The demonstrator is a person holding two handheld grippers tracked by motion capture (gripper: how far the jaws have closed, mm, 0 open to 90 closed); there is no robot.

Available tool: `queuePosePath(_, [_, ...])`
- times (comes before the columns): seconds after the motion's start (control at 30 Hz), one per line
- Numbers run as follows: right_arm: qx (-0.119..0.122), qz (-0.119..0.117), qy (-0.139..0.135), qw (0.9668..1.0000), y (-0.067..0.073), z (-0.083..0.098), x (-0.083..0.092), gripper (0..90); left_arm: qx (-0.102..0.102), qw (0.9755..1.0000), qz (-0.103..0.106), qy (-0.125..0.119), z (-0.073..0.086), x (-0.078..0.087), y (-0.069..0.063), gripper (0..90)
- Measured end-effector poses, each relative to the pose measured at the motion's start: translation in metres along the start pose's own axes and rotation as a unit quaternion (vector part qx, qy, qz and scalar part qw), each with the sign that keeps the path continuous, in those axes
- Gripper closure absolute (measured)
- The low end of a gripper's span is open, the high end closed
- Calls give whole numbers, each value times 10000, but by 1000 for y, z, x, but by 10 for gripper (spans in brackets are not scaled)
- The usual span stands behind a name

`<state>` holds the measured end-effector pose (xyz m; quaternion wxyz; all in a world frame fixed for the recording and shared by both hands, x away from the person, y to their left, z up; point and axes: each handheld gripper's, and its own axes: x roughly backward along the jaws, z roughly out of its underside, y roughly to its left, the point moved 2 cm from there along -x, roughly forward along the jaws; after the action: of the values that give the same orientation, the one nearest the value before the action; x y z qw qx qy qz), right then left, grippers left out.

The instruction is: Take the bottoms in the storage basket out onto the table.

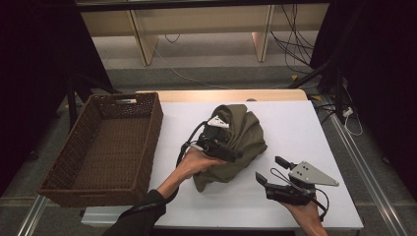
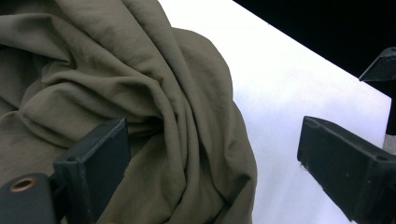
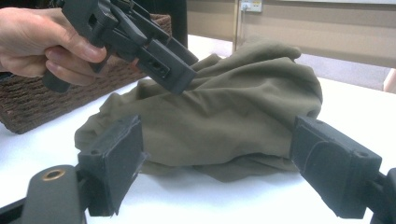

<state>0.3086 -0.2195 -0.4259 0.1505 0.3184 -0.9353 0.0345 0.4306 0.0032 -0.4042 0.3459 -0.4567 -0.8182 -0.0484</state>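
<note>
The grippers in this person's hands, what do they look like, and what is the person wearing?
Both are black, blocky handheld tools with two flat, rectangular black jaws. The left gripper carries a small white piece on top and a black cable looping from its back. The right gripper bears a grey three-cornered plate with small holes, and a thin black cable trails from it. A dark sleeve with faint lettering covers the left forearm.

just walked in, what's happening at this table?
A person is working a crumpled olive-green cloth in the middle of the white table with two handheld tools. The left claw sits over the heap with its jaws wide, not pinching any fabric. The right claw waits open on the table beside the cloth, apart from it. A woven basket stands at the left with no cloth in it yet.
</note>
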Motion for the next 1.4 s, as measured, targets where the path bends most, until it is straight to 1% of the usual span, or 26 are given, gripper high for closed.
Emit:
queuePosePath(0.23, [2, -2, -2, 10000, 0, 0, 0, 187, 14, 9998, -43, -171, 2, 5, 2, 95])
queuePosePath(0.6, [-4, -2, 4, 10000, 0, 0, 0, 187, -57, 9991, -54, -424, 3, 14, 2, 95])
queuePosePath(0.87, [8, -3, 4, 10000, 0, 0, 0, 187, -87, 9979, -119, -626, 3, 19, 4, 95])
queuePosePath(1.13, [4, -4, 1, 10000, 0, 0, 0, 186, -169, 9970, -181, -740, 5, 25, 4, 95])
queuePosePath(1.3, [3, -4, 1, 10000, 1, 0, 0, 187, -179, 9957, -182, -887, 6, 28, 5, 95])
queuePosePath(1.4, [2, -6, 0, 10000, 1, 0, 0, 186, -189, 9951, -127, -965, 6, 30, 5, 95])
